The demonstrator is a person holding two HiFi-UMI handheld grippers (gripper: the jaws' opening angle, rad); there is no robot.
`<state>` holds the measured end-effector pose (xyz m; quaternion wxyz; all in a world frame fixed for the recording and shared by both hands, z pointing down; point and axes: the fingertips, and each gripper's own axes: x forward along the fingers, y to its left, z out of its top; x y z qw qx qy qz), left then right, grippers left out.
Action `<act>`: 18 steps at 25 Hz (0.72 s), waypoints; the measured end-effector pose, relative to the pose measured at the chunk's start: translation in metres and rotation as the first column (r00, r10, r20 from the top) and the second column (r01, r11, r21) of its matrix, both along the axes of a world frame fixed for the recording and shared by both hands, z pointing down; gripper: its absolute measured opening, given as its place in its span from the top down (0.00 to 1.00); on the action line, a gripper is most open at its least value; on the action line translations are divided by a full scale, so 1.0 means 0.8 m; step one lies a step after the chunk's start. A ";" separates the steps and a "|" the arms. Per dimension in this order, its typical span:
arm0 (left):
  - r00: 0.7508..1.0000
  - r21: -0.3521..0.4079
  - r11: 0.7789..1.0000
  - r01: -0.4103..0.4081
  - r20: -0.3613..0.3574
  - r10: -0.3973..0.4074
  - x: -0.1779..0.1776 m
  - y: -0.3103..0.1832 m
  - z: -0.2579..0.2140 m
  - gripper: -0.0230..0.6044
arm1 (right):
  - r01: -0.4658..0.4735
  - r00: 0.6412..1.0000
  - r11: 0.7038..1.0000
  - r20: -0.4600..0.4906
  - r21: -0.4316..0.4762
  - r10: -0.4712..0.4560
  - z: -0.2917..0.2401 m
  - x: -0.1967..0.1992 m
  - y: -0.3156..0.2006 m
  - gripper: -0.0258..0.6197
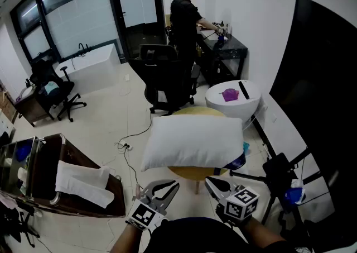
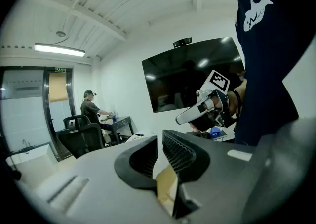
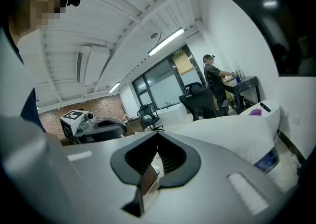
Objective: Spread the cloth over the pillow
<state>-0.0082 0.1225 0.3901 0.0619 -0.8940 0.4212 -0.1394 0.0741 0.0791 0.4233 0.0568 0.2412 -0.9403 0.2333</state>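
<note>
In a white-walled room with a pale tiled floor [image 1: 111,126] and dark-framed glass along the far side, a small round tabletop [image 1: 192,173] of yellowish wood carries a plump, smooth white pillow [image 1: 192,140] that overhangs its rim. The cloth [image 1: 81,182], white and folded into a soft oblong, lies well apart to the left on a dark glossy wooden cart [image 1: 83,208]. A large black screen [image 1: 323,79] fills the right wall. A white drum-shaped table [image 1: 245,106] beyond the pillow holds something purple [image 1: 230,94]. Black office chairs [image 1: 164,79] stand further back, where a person [image 1: 184,17] works at a dark desk. The left tool [image 1: 170,186] and right tool [image 1: 211,182] hover just short of the pillow, ribbed pads drawn together on nothing.
</note>
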 end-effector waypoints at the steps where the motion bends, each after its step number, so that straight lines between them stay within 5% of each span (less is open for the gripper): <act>1: 1.000 -0.004 1.000 0.000 0.005 0.000 0.001 -0.001 0.002 0.92 | 0.018 0.999 1.000 0.029 -0.003 -0.018 -0.005 -0.001 0.002 0.95; 18: 0.993 -0.006 0.994 0.110 0.037 -0.109 -0.042 0.007 0.004 0.92 | 0.232 0.951 0.973 0.211 -0.004 -0.226 -0.033 -0.056 0.015 0.95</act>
